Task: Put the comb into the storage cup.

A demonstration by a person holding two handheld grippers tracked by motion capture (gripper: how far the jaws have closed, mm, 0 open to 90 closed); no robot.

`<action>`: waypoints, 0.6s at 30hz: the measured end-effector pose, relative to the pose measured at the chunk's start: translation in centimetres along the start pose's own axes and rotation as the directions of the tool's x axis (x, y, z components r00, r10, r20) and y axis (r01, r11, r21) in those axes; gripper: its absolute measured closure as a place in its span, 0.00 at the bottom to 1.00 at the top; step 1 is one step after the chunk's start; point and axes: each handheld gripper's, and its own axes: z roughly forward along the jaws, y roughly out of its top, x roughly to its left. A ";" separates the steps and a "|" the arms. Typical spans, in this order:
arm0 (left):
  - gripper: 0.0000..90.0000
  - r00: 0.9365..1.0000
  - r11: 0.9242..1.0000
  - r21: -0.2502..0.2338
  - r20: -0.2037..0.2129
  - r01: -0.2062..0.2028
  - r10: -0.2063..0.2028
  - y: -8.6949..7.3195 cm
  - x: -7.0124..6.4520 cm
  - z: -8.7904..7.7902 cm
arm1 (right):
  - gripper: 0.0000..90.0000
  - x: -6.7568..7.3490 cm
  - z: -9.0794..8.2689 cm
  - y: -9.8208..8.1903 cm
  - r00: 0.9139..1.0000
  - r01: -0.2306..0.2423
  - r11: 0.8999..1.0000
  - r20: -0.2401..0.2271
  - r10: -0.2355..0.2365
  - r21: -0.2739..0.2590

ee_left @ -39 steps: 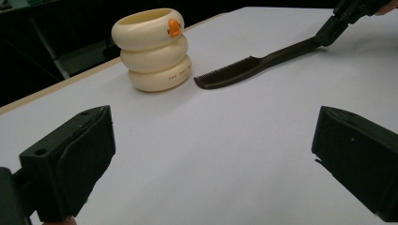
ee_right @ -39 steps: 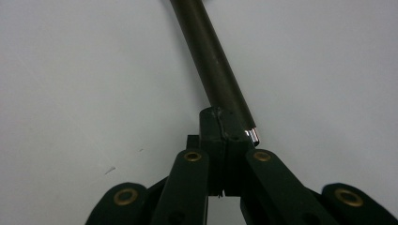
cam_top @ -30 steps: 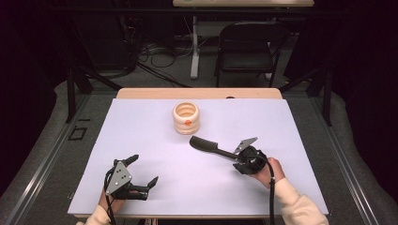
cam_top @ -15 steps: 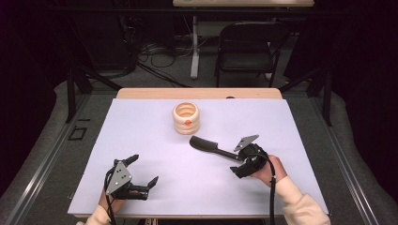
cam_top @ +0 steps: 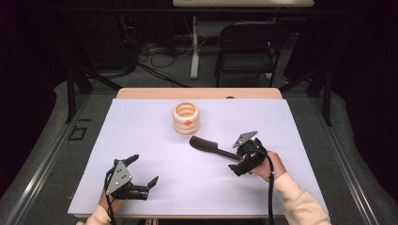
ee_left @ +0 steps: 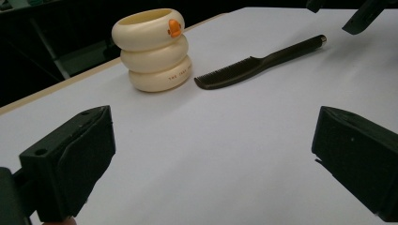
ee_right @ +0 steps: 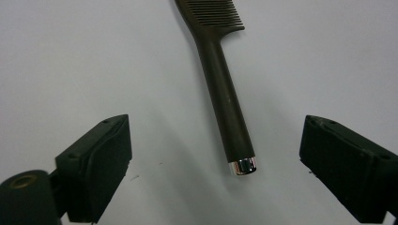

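A dark comb lies flat on the white table, teeth toward the far left, handle toward my right gripper. In the right gripper view the comb's handle, tipped with a silver cap, ends between the jaws without touching either pad. That right gripper has just been opening and stands open. A cream ringed holder with an orange dot stands upright behind the comb. My left gripper rests open near the front left edge, with nothing between its fingers. In the left gripper view, the holder and comb lie ahead.
The table's wooden far edge runs behind the holder. A folding chair and cables stand on the floor beyond. Bare white surface spreads between the two grippers and to the left of the holder.
My right gripper's jaws have spread wide and let go of the comb's handle. The comb rests on the table. The left gripper has not moved.
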 end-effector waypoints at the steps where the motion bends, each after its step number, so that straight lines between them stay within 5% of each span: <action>1: 0.00 1.000 1.000 0.000 0.000 0.000 0.000 0.0 0.0 0.0 | 0.08 -0.1 0.1 0.1 1.000 0.010 1.000 0.004 -0.010 -0.004; 18: 0.00 1.000 1.000 0.002 -0.001 0.000 0.000 0.0 0.0 0.0 | 0.00 -0.5 0.5 1.5 0.999 0.045 0.999 -0.001 -0.045 -0.014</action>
